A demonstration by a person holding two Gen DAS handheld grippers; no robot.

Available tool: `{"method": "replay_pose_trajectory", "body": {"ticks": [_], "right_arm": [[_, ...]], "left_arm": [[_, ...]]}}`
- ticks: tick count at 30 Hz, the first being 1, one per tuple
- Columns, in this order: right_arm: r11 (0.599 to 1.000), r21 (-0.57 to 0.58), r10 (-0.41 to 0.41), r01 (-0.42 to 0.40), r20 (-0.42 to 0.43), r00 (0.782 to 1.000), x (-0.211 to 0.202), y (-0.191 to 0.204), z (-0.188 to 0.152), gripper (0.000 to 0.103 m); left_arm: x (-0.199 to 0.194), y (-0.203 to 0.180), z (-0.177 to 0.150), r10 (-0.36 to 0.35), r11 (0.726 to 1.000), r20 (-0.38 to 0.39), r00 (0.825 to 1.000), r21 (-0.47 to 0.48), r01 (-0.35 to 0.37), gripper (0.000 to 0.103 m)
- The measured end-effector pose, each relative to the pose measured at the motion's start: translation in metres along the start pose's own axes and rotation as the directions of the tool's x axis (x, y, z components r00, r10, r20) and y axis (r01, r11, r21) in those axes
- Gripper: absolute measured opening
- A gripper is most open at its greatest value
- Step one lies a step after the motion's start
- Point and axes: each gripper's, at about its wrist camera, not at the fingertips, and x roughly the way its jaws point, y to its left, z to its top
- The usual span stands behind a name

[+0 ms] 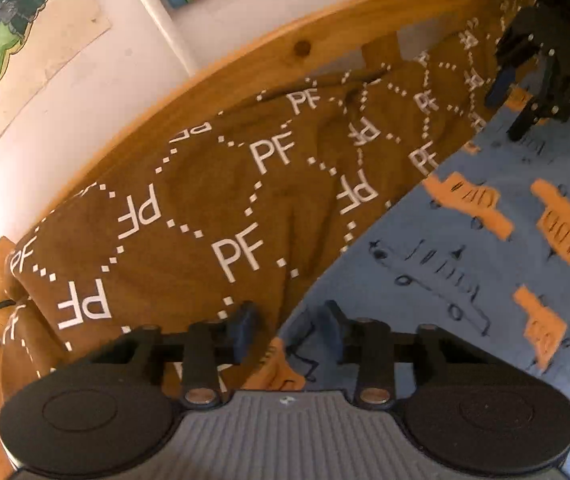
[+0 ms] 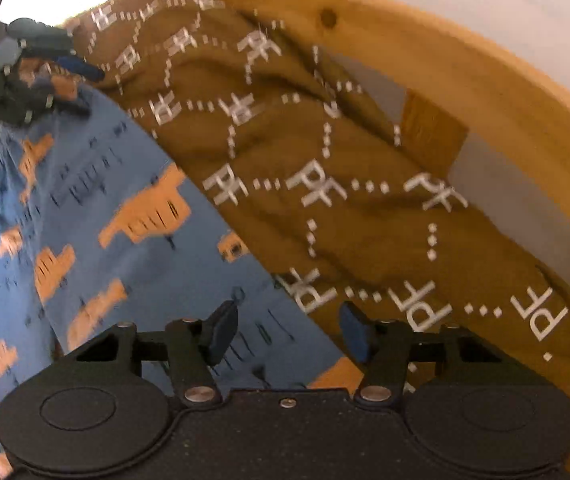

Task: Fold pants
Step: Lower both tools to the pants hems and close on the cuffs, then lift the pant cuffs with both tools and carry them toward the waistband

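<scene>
Left hand-held gripper (image 1: 287, 330): jaws part open over the pants (image 1: 465, 280) edge, no grip visible. Right hand-held gripper (image 2: 289, 330): likewise. Pants lie flat on the brown blanket (image 1: 189, 200), beside the bed frame (image 2: 465, 64).

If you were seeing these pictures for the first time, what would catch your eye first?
First, the brown blanket printed with white PF letters, bunched along the wooden bed rail. Next, the blue pants with orange truck shapes, spread beside the blanket and meeting its edge. Both black tongs, left and right, hang over that border.
</scene>
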Motion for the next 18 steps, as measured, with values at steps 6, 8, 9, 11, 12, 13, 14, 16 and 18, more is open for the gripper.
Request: {"method": "replay_pose_trajectory", "body": {"ticks": [6,8,9,11,12,13,14,16,18], "right_arm": [[0.999,0.031,0.009,-0.009,-0.014,1.000,0.011,0.001,-0.005,0.066],[1.000,0.008,0.008,-0.008,-0.016,1.000,0.012,0.009,-0.006,0.034],[1.000,0.009,0.006,-0.006,-0.015,1.000,0.011,0.013,-0.006,0.024],[0.999,-0.022,-0.037,0.037,-0.009,0.999,0.009,0.024,-0.007,0.006],[0.997,-0.046,-0.069,0.069,0.001,0.998,0.006,0.031,-0.006,0.004],[0.994,-0.063,-0.093,0.094,0.014,0.996,0.002,0.036,-0.005,0.003],[0.989,-0.077,-0.126,0.129,0.035,0.991,-0.003,0.040,-0.003,0.002],[0.967,-0.083,-0.230,0.239,0.112,0.967,-0.018,0.047,0.006,0.002],[0.948,-0.052,-0.299,0.314,0.191,0.935,-0.033,0.046,0.017,0.002]], "left_arm": [[0.002,-0.011,-0.003,-0.008,0.999,0.004,1.000,0.033,0.007,0.001],[0.002,-0.015,-0.006,0.017,1.000,0.055,0.998,0.008,-0.018,0.000],[0.001,-0.015,-0.007,0.027,1.000,0.066,0.997,-0.006,-0.027,0.000],[-0.002,-0.014,-0.009,0.043,0.998,0.091,0.995,-0.044,-0.039,0.000],[-0.005,-0.013,-0.009,0.056,0.997,0.107,0.993,-0.060,-0.050,0.000],[-0.009,-0.013,-0.009,0.071,0.996,0.126,0.989,-0.071,-0.062,0.000],[-0.013,-0.012,-0.007,0.092,0.993,0.144,0.985,-0.083,-0.081,0.000],[-0.022,-0.011,-0.004,0.133,0.988,0.180,0.975,-0.101,-0.116,0.000],[-0.027,-0.009,0.000,0.191,0.978,0.206,0.960,-0.121,-0.168,0.000]]}}
